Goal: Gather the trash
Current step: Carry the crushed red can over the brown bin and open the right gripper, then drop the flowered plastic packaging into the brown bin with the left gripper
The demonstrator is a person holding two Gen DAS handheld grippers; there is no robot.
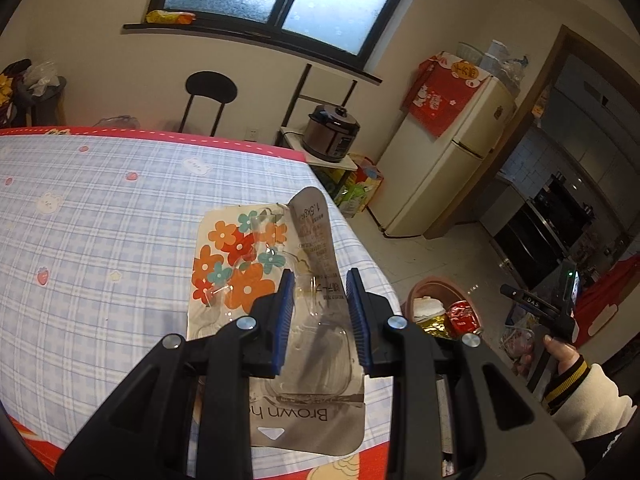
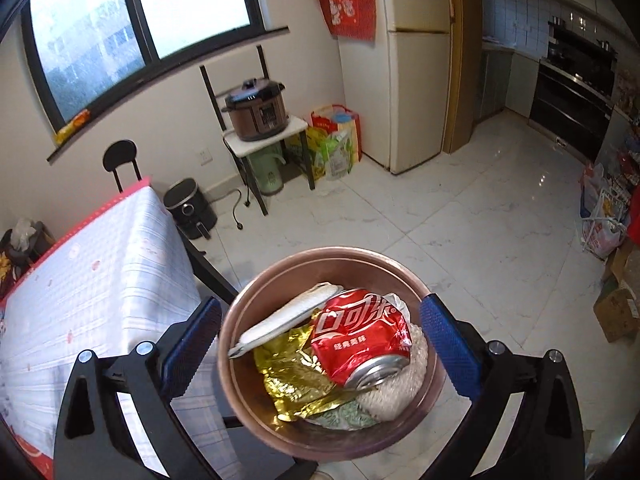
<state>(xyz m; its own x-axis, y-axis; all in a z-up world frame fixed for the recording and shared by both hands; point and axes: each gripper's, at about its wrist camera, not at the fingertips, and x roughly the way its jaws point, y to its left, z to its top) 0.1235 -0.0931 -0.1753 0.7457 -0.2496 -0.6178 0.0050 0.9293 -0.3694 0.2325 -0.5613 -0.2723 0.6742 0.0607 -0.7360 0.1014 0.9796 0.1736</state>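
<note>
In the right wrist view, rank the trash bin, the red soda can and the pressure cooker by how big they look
1. Trash bin
2. Red soda can
3. Pressure cooker, though it stands farther away, so its true size is unsure.

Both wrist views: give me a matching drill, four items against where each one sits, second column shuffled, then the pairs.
Items:
1. red can
2. clear plastic package
3. pressure cooker
4. yellow snack bag

Places:
A. on the windowsill
B. on the small white stand by the fridge
C. in the pink trash bin, on gold foil
D. on the checked tablecloth, between the open left gripper fingers

Pairs: 1-C, 2-D, 3-B, 4-A
</note>
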